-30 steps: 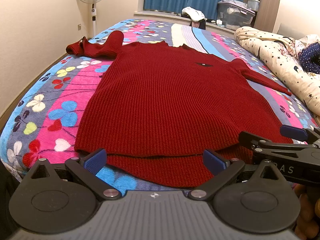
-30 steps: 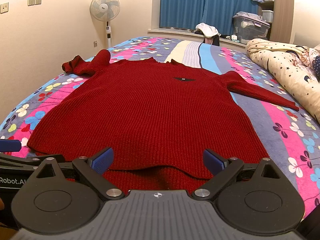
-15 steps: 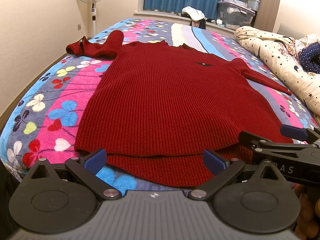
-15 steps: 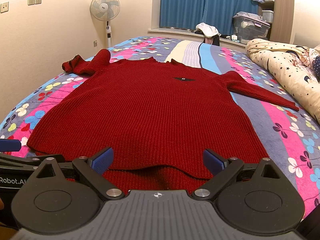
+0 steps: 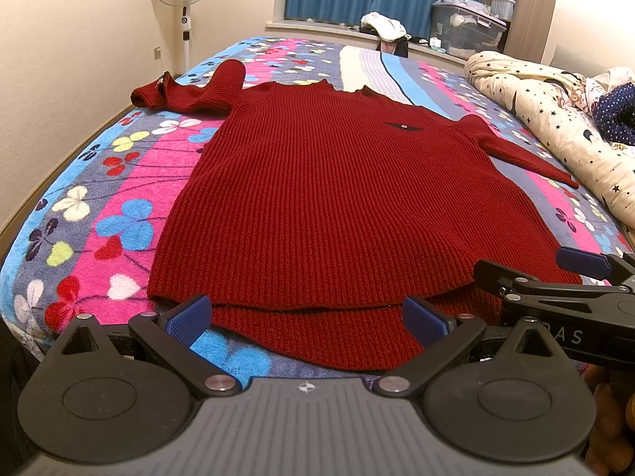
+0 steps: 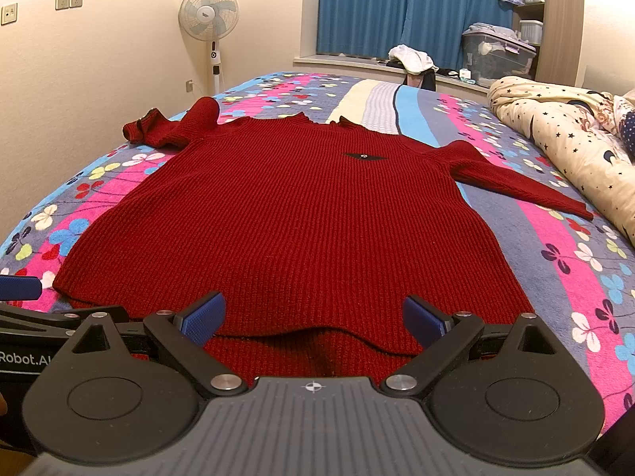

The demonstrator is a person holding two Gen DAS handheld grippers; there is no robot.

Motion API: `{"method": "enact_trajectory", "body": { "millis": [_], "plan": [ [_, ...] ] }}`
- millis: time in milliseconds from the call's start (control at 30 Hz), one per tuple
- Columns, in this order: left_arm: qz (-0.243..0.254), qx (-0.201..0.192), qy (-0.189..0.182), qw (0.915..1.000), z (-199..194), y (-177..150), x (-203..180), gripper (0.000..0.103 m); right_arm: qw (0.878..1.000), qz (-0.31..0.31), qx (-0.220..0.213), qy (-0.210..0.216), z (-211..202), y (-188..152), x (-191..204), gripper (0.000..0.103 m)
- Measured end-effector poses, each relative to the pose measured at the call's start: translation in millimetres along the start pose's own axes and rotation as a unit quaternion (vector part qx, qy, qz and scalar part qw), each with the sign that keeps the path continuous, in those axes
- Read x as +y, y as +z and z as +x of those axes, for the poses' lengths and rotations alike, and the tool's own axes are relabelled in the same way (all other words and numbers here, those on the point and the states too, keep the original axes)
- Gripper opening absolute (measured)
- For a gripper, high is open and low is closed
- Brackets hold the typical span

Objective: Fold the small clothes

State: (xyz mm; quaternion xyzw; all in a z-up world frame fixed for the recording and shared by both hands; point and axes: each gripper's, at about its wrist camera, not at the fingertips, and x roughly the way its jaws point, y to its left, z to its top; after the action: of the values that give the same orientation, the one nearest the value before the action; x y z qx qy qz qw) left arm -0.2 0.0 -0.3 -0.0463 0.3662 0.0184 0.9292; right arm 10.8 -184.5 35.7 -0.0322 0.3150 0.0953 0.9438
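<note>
On the floral bedspread [image 5: 119,182] your red knit sweater [image 5: 337,198] lies flat for folding; left gripper [image 5: 305,317] and right gripper [image 6: 313,319] gape empty at its hem.

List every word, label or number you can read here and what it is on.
"Robot.AI", cut off at the edge: side of the left gripper.
"RAS", start hidden: side of the right gripper.
Label on the fan hub: too small to read.
Sweater badge: no legible text.
</note>
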Motion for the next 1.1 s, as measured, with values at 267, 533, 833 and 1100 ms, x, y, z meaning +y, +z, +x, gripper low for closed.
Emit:
{"method": "enact_trajectory", "body": {
  "millis": [267, 533, 833, 1100],
  "plan": [
    [0.0, 0.0, 0.0, 1.0, 0.1, 0.0, 0.0, 0.102, 1.0, 0.0, 0.0, 0.0, 0.0, 0.1, -0.1, 0.096],
    [0.0, 0.0, 0.0, 1.0, 0.1, 0.0, 0.1, 0.102, 1.0, 0.0, 0.0, 0.0, 0.1, -0.1, -0.1, 0.096],
    [0.0, 0.0, 0.0, 1.0, 0.1, 0.0, 0.0, 0.102, 1.0, 0.0, 0.0, 0.0, -0.1, -0.5, -0.2, 0.096],
    [0.001, -0.003, 0.001, 1.0, -0.4, 0.1, 0.1, 0.102, 1.0, 0.002, 0.002, -0.003, 0.2, 1.3, -1.8, 0.096]
  ]
}}
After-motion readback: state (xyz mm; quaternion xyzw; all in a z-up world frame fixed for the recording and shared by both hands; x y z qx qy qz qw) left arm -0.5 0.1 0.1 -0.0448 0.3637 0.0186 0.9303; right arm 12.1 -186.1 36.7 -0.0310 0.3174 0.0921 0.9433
